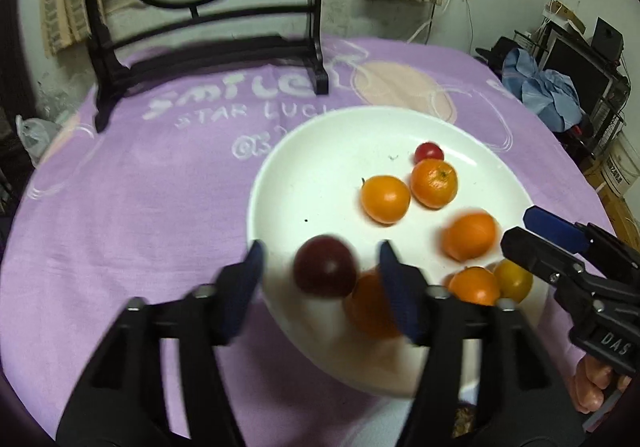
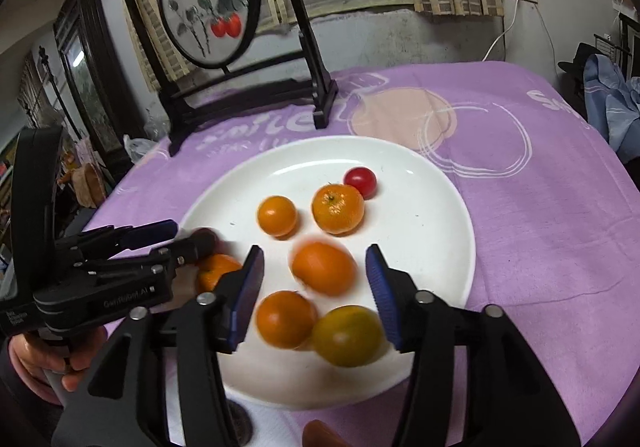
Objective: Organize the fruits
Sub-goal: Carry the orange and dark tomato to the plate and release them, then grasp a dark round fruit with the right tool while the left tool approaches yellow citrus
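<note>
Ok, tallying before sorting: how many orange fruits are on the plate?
5 orange fruits: two side by side near the red tomato, one blurred mid-plate, one beside the yellow fruit, one partly behind the left tongs.

Dim indoor light, fisheye-bent dark edges, motion blur on the nearest fruits (image 1: 325, 266).

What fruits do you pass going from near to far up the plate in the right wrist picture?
Yellow-green tomato → blurry orange fruit → mandarin with the stem dimple → little red cherry tomato, all on the white plate.
</note>
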### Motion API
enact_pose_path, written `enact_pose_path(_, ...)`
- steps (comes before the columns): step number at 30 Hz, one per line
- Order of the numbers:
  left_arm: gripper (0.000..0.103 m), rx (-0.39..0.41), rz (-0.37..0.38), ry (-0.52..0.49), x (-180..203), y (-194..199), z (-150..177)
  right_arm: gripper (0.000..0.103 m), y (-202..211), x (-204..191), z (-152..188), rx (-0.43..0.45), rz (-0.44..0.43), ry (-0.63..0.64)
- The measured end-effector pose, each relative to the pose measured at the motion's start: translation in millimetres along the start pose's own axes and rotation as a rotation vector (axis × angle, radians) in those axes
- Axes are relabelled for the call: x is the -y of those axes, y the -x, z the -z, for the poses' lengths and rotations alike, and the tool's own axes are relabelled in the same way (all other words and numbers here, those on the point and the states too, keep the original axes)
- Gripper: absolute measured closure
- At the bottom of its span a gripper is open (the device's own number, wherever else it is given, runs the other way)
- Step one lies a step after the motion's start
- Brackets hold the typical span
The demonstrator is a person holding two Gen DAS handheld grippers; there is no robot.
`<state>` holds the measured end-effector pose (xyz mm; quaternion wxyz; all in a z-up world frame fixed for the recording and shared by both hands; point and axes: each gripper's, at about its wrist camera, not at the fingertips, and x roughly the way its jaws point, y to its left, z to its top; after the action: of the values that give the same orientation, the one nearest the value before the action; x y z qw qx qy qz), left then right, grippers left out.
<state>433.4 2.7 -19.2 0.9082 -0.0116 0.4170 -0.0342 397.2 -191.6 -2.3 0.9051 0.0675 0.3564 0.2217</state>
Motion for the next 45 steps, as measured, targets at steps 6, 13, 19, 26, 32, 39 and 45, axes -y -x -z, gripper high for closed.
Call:
enact_pose_path(6,0.02,0.078,-0.026,-0.04,4.0,58.5,17.7,0.045,43.0,-13.7,17.4,0.041,-0.055,0.009)
enact_pose_path(13,0.011,0.089,0.007,0.0,-14.4,118.2,87.7,0.044,77.6,-11.4,73.7,-0.013,-0.108,-0.006)
enact_pose_path(19,0.011,0.044,0.06,0.015,-26.0,119.9,165.7,0.044,86.1,-14.7,110.6,-0.078,-0.116,-0.001)
enact_pose_path(26,0.011,0.073,0.131,0.031,-27.3,127.1,181.5,0.044,78.2,-31.1,123.6,-0.149,-0.114,0.07)
enact_pose_path(32,0.011,0.089,0.124,0.039,-28.5,129.9,180.7,0.044,75.1,-31.8,128.1,-0.174,-0.102,0.083)
enact_pose_path(39,0.011,0.094,0.12,0.09,-39.1,130.0,178.0,0.044,65.7,-29.0,132.6,-0.231,-0.082,0.086)
enact_pose_path(45,0.011,0.094,0.113,0.138,-48.5,128.8,176.1,0.048,58.3,-33.1,135.9,-0.268,-0.067,0.113)
